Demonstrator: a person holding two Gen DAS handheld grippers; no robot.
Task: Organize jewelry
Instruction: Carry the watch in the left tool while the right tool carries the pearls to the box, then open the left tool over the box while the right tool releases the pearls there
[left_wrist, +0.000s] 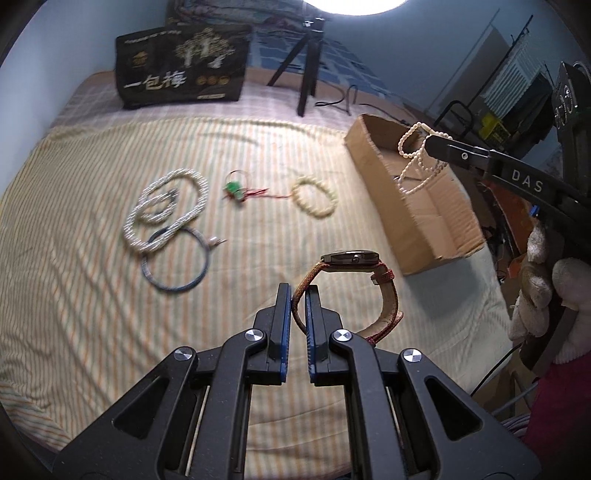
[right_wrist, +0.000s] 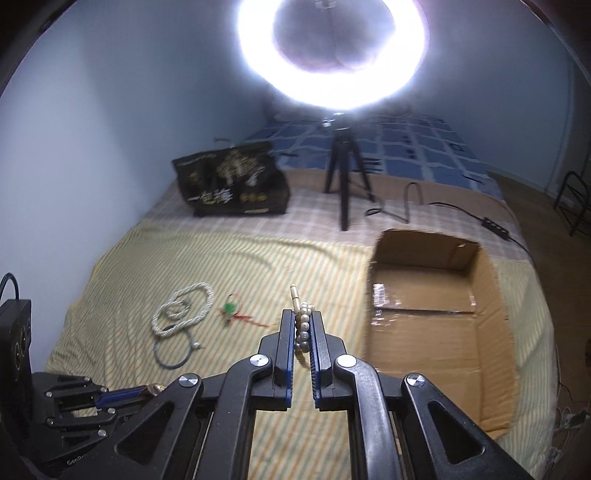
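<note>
My left gripper (left_wrist: 298, 291) is shut on the strap of a brown-strapped watch (left_wrist: 352, 258) and holds it above the striped bedsheet. My right gripper (right_wrist: 303, 317) is shut on a cream bead necklace (right_wrist: 303, 325); in the left wrist view the necklace (left_wrist: 419, 162) dangles over the open cardboard box (left_wrist: 436, 229). On the sheet lie a white rope necklace (left_wrist: 162, 206), a blue bangle (left_wrist: 173, 262), a green charm with red cord (left_wrist: 236, 188) and a cream bead bracelet (left_wrist: 314, 195).
A black printed bag (left_wrist: 181, 66) and a black tripod (left_wrist: 306, 62) with a ring light stand at the back of the bed. A cable (right_wrist: 461, 214) runs behind the box (right_wrist: 436, 325). A wall is on the left.
</note>
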